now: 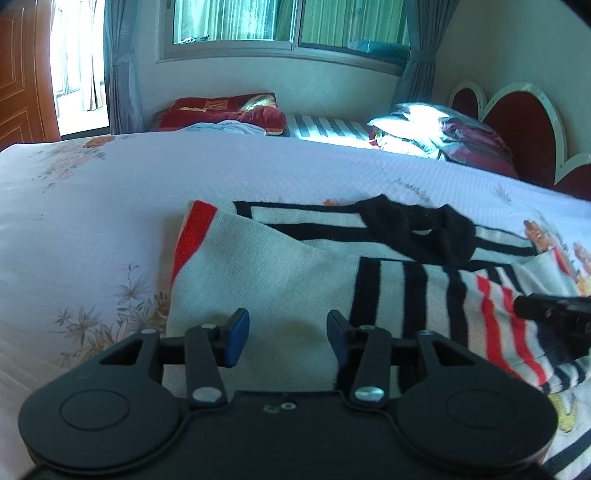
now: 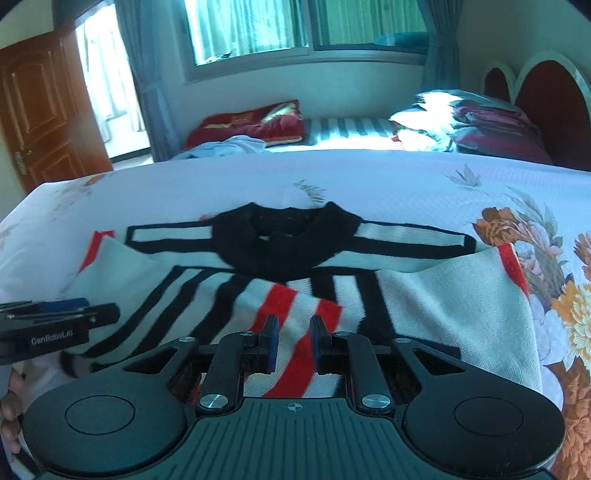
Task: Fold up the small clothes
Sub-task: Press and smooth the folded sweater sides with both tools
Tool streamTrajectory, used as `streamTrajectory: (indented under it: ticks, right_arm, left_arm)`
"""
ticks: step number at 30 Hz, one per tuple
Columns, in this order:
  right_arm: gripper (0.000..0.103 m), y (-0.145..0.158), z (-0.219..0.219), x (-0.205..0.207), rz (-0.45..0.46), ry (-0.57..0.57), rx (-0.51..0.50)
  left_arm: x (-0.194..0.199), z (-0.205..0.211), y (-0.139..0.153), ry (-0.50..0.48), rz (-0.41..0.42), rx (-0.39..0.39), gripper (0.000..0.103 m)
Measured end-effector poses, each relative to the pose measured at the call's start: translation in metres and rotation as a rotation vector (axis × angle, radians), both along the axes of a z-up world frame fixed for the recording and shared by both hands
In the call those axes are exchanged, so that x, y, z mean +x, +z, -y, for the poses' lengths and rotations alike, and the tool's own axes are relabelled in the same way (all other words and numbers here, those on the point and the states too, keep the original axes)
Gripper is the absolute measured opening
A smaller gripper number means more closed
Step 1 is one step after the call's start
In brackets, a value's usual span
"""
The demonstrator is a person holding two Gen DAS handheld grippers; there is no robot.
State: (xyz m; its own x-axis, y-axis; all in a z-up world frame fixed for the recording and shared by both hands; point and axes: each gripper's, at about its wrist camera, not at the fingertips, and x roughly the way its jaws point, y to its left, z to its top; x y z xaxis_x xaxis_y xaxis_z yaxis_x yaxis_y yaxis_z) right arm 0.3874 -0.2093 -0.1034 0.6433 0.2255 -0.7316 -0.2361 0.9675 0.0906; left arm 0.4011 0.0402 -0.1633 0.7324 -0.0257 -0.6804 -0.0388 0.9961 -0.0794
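A small white knit sweater with black and red stripes and a black collar lies flat on the floral bedsheet. Both of its sleeves are folded in over the body. My left gripper is open just over the sweater's plain white left part, with nothing between its blue pads. My right gripper hovers over the red stripes in the middle of the sweater. Its pads stand a narrow gap apart, and no fabric is pinched between them. Each gripper shows at the edge of the other's view: right gripper, left gripper.
A red heart-shaped headboard stands at the right. Piled bedding and dark red pillows lie at the head of the bed. Beyond it, under the window, is a second bed with a red cushion. A wooden door stands at left. A person's hand shows at the lower left.
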Motion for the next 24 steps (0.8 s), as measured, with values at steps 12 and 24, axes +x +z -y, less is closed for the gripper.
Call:
streamTrajectory:
  ticks: [12, 24]
  right_arm:
    - [0.018, -0.006, -0.011, -0.026, -0.012, 0.026, -0.006]
    - [0.029, -0.014, 0.026, -0.034, -0.03, -0.057, -0.071]
  left_arm:
    - [-0.035, 0.019, 0.008, -0.066, 0.02, 0.025, 0.052]
    - [-0.039, 0.004, -0.012, -0.047, -0.028, 0.021, 0.056]
